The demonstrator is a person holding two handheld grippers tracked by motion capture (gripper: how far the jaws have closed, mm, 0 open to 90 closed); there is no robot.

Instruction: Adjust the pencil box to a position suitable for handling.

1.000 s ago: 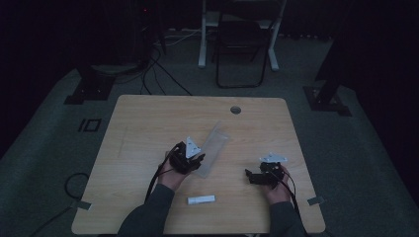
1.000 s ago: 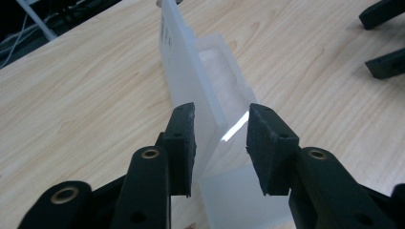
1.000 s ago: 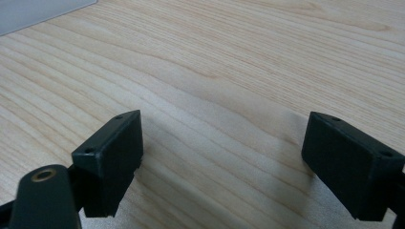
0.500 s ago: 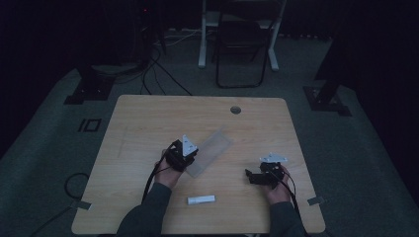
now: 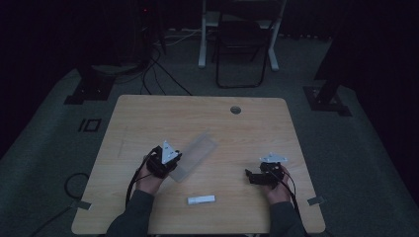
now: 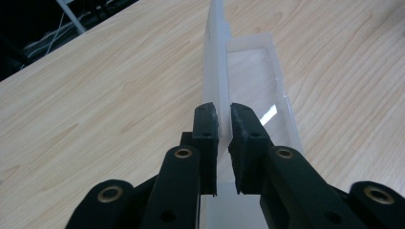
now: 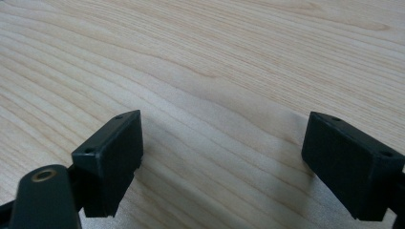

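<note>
The left gripper (image 6: 224,125) pinches the clear plastic tray's (image 6: 253,71) wall; keep it level. The right gripper (image 7: 222,152), jaws apart, could take the white tube (image 5: 201,200) beside the tray.

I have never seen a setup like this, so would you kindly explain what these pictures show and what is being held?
A person sits at a wooden table and holds a hand tool with two black jaws in each hand. The high view looks down from above. The other two pictures come from cameras riding on the tools, looking along their jaws. The left gripper is shut on one wall of a clear plastic tray, which looks tipped up on its side. The right gripper is open over bare wood. A small white tube lies near the person's edge.
</note>
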